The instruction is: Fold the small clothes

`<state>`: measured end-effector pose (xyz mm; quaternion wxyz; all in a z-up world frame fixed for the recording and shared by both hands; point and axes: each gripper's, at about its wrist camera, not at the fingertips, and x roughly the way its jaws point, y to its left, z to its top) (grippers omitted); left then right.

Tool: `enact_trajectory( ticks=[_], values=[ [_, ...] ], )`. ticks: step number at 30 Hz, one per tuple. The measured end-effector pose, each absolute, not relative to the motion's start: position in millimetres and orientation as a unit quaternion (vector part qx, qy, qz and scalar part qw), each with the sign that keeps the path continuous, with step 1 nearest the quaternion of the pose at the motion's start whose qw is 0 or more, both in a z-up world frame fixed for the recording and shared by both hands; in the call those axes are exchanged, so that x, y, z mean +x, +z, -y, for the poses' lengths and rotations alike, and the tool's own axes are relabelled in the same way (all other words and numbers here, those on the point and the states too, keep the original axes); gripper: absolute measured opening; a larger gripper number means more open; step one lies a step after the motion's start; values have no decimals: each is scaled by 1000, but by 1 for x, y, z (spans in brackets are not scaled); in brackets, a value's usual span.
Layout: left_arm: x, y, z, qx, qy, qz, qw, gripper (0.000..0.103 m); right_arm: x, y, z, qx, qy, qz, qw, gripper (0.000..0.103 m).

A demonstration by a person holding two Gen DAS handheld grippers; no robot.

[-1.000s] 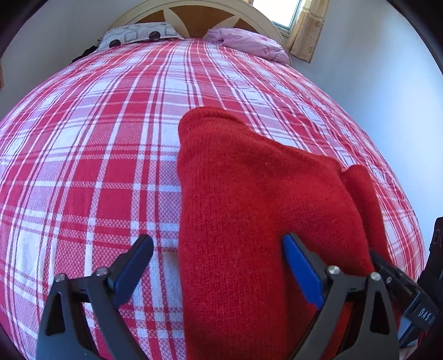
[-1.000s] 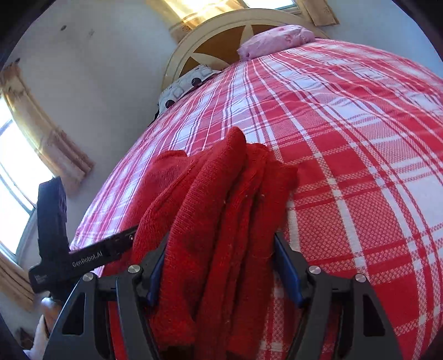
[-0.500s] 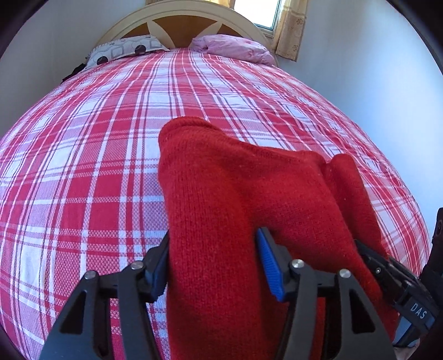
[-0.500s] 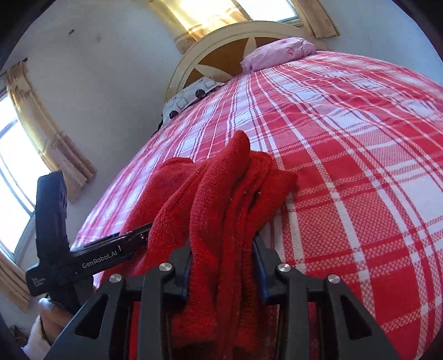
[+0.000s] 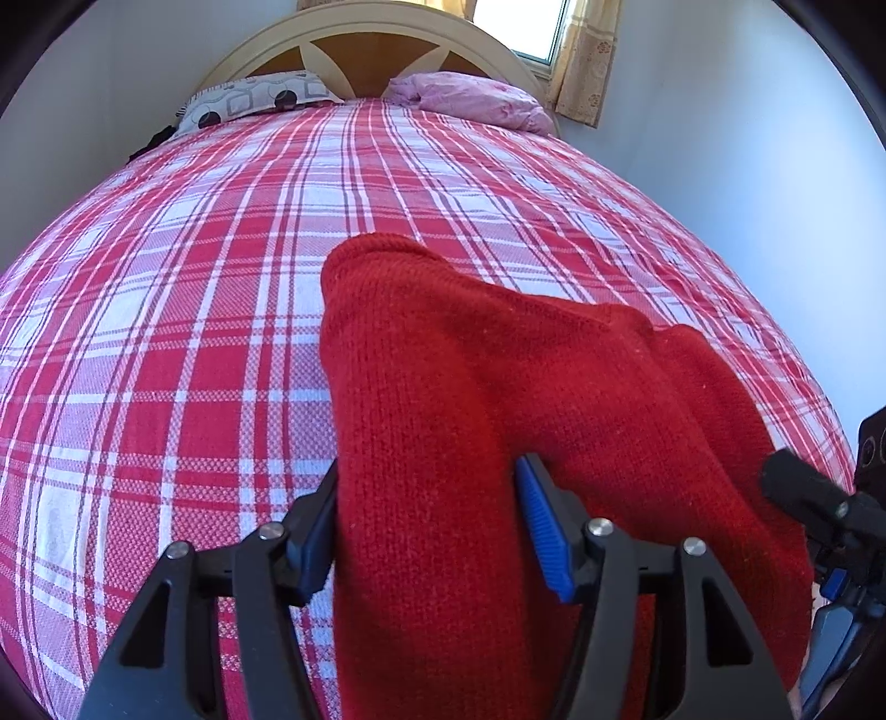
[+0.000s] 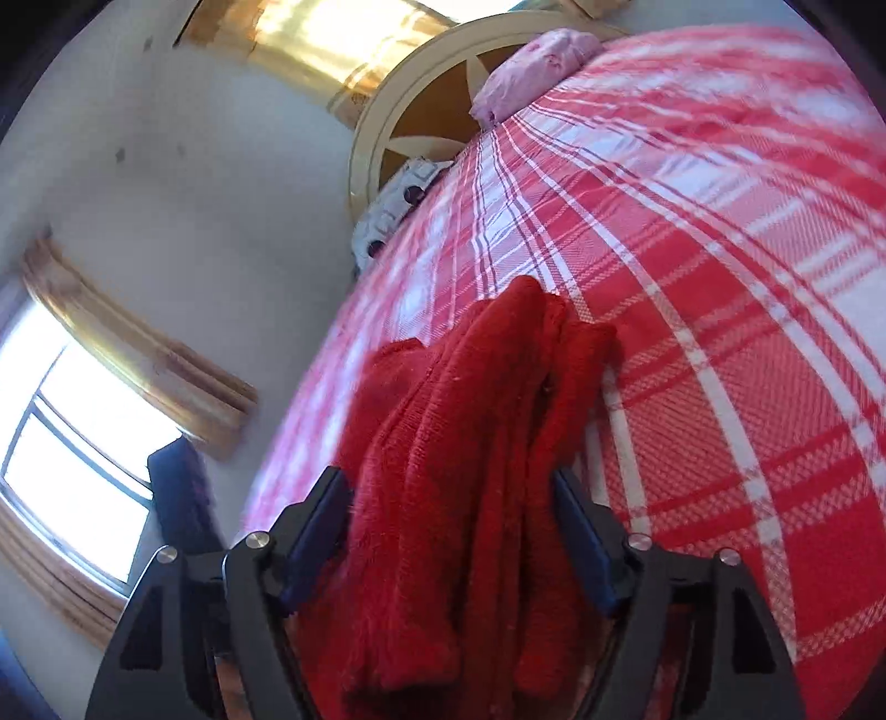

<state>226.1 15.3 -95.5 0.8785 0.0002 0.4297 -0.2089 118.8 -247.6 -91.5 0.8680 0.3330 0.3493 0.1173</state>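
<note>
A red knit garment (image 5: 498, 399) lies folded on the plaid bed near its front edge, one narrow end pointing toward the headboard. My left gripper (image 5: 429, 498) has a fold of it between its blue pads, which press on the knit while the jaws are opening slightly. In the right wrist view the same garment (image 6: 470, 443) shows as bunched layers. My right gripper (image 6: 448, 487) straddles those layers, its jaws opening and the pads standing at the fabric's sides. The right gripper's black body (image 5: 819, 498) shows at the left wrist view's right edge.
The red and white plaid bedspread (image 5: 221, 332) covers the whole bed. A grey patterned pillow (image 5: 249, 99) and a pink pillow (image 5: 470, 99) lie by the cream headboard (image 5: 365, 33). A white wall (image 5: 747, 194) runs along the right side. Curtained windows (image 6: 72, 443) sit to the left.
The left jaws came in from wide apart onto the garment's fold. The right jaws squeezed the bunched layers, then spread again. The right view has rolled and blurred.
</note>
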Motion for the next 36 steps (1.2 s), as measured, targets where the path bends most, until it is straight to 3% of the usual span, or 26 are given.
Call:
enact_trajectory(
  ticks=[3,6,9,12,14,17,36],
  values=[
    [226,-96,-14,3,-206,-429,880,64,125,-94,230,265,98,-371,885,75],
    [224,-95,-13,7,-202,-426,882,64,123,-95,229,254,89,-371,889,54],
    [224,-94,-11,9,-198,-425,883,64,119,-97,232,260,95,-362,890,47],
    [222,-93,-10,12,-199,-422,885,56,115,-90,221,217,77,-351,908,45],
    [218,-90,-7,25,-200,-413,888,41,111,-84,209,175,59,-341,922,44],
    [213,-86,-2,46,-193,-403,893,36,105,-75,192,122,34,-325,937,43],
    [175,-55,-17,45,-182,-373,909,34,64,-44,172,96,7,-287,953,41]
  ],
)
